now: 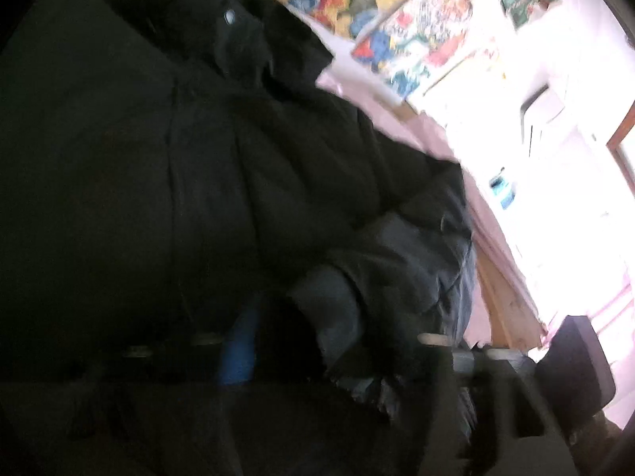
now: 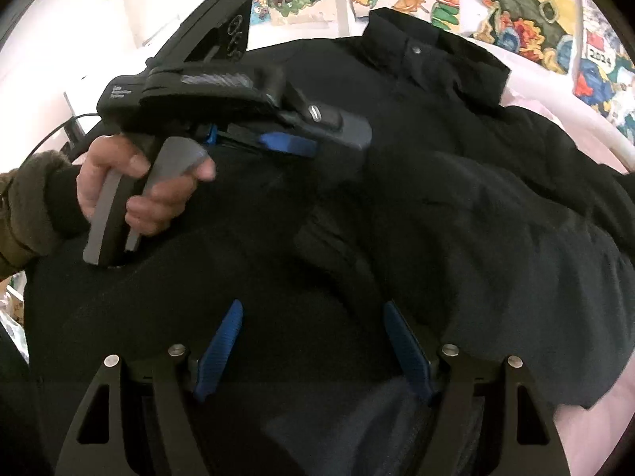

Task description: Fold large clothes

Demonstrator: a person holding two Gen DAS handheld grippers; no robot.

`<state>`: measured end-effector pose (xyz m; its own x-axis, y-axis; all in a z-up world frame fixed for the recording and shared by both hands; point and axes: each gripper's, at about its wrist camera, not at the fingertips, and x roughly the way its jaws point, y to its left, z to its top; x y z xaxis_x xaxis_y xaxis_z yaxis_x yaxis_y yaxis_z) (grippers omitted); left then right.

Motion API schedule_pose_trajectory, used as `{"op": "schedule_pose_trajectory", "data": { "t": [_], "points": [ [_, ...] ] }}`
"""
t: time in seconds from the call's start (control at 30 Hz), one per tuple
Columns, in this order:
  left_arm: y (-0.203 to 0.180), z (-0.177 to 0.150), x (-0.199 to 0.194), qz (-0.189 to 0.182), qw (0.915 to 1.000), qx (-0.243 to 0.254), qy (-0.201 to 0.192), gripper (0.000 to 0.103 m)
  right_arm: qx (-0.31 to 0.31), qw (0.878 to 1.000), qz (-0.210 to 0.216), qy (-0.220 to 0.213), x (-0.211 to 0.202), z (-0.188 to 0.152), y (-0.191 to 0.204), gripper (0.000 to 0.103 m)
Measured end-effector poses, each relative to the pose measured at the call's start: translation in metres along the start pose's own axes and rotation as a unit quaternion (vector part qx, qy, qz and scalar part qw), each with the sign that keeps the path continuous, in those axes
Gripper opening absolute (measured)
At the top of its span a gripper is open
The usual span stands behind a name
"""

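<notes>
Blue ribbed pads of the right gripper (image 2: 313,347) fill the bottom of the right wrist view, spread apart with nothing between them, hovering just over the black jacket (image 2: 436,206). Its jaws are released.

That jacket is the landmark. It lies spread on a pale pink surface (image 2: 587,436), with its collar and a metal snap (image 2: 416,50) at the far end from the camera. A sleeve or folded flap lies across its middle. Colourful cartoon posters (image 2: 516,12) cover the wall beyond the collar.

Over the jacket's left side, a hand (image 2: 135,190) in an olive cuff squeezes the trigger of the left gripper (image 2: 293,143). Its blue pads look nearly together just above the jacket's chest, but I cannot tell whether cloth is pinched between them.

Risks, as a judgement: the padded fabric is thick and slippery, so a shallow pinch could slip, or could catch only the top layer and drag the fold crooked. If the right gripper bites down where it hovers, it may gather several layers at once.

Hard to make out: the left wrist view is dark and motion-blurred. Only one blue pad (image 1: 238,353) shows faintly against the jacket (image 1: 198,158), and the window side is blown out white. The jacket's hem is cut off below the right gripper.
</notes>
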<state>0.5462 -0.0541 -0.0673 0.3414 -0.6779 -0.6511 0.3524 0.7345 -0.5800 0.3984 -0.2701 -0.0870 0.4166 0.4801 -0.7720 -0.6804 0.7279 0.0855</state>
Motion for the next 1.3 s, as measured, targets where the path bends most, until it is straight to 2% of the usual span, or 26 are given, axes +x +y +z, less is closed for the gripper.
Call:
{"op": "schedule_pose_trajectory", "data": {
  "t": [0.03, 0.1, 0.17, 0.27, 0.33, 0.47, 0.57, 0.67, 0.83, 0.87, 1.0, 1.07, 1.13, 1.17, 1.2, 1.3],
  "points": [
    [-0.003, -0.003, 0.004, 0.009, 0.9999, 0.012, 0.002, 0.03, 0.002, 1.0, -0.001, -0.004, -0.005, -0.005, -0.001, 0.073],
    [-0.01, -0.007, 0.005, 0.015, 0.9994, 0.031, -0.004, 0.014, 0.008, 1.0, -0.008, -0.014, -0.013, -0.011, -0.006, 0.073],
    [-0.016, -0.008, 0.002, 0.032, 0.9984, 0.043, -0.017, 0.006, 0.017, 0.999, -0.013, -0.024, -0.02, -0.013, -0.012, 0.073],
    [-0.024, -0.006, -0.014, 0.064, 0.9949, 0.05, -0.059, 0.003, 0.033, 0.998, -0.022, -0.045, -0.032, -0.017, -0.02, 0.073],
    [-0.032, -0.001, -0.03, 0.098, 0.9887, 0.07, -0.088, 0.003, 0.046, 0.996, -0.031, -0.069, -0.04, -0.013, -0.03, 0.073],
    [-0.048, 0.01, -0.071, 0.173, 0.9636, 0.115, -0.169, 0.003, 0.055, 0.99, -0.058, -0.115, -0.063, -0.005, -0.043, 0.073],
    [-0.045, 0.016, -0.103, 0.214, 0.9464, 0.124, -0.208, 0.003, 0.057, 0.985, -0.087, -0.139, -0.071, 0.002, -0.049, 0.073],
    [-0.034, 0.019, -0.131, 0.264, 0.9261, 0.126, -0.239, 0.003, 0.072, 0.975, -0.127, -0.165, -0.07, 0.016, -0.061, 0.08],
    [0.018, 0.02, -0.159, 0.337, 0.9055, 0.08, -0.245, 0.003, 0.11, 0.961, -0.193, -0.165, -0.052, 0.041, -0.092, 0.08],
    [0.026, 0.02, -0.162, 0.345, 0.9039, 0.074, -0.243, 0.003, 0.115, 0.959, -0.204, -0.159, -0.047, 0.045, -0.098, 0.08],
    [0.073, 0.02, -0.149, 0.365, 0.9089, 0.039, -0.199, 0.003, 0.12, 0.953, -0.242, -0.136, -0.017, 0.062, -0.123, 0.08],
    [0.089, 0.018, -0.134, 0.379, 0.9078, 0.038, -0.175, 0.003, 0.11, 0.954, -0.248, -0.124, 0.002, 0.071, -0.13, 0.08],
    [0.096, 0.015, -0.122, 0.392, 0.9045, 0.046, -0.161, 0.003, 0.093, 0.957, -0.255, -0.106, 0.024, 0.078, -0.135, 0.074],
    [0.098, 0.015, -0.119, 0.398, 0.9024, 0.05, -0.156, 0.003, 0.085, 0.958, -0.256, -0.095, 0.036, 0.08, -0.136, 0.066],
    [0.1, 0.014, -0.116, 0.402, 0.9011, 0.053, -0.153, 0.003, 0.081, 0.96, -0.255, -0.082, 0.046, 0.082, -0.139, 0.063],
    [0.112, 0.016, -0.105, 0.408, 0.9013, 0.053, -0.136, 0.003, 0.076, 0.963, -0.254, -0.039, 0.078, 0.081, -0.146, 0.063]
  ]
}}
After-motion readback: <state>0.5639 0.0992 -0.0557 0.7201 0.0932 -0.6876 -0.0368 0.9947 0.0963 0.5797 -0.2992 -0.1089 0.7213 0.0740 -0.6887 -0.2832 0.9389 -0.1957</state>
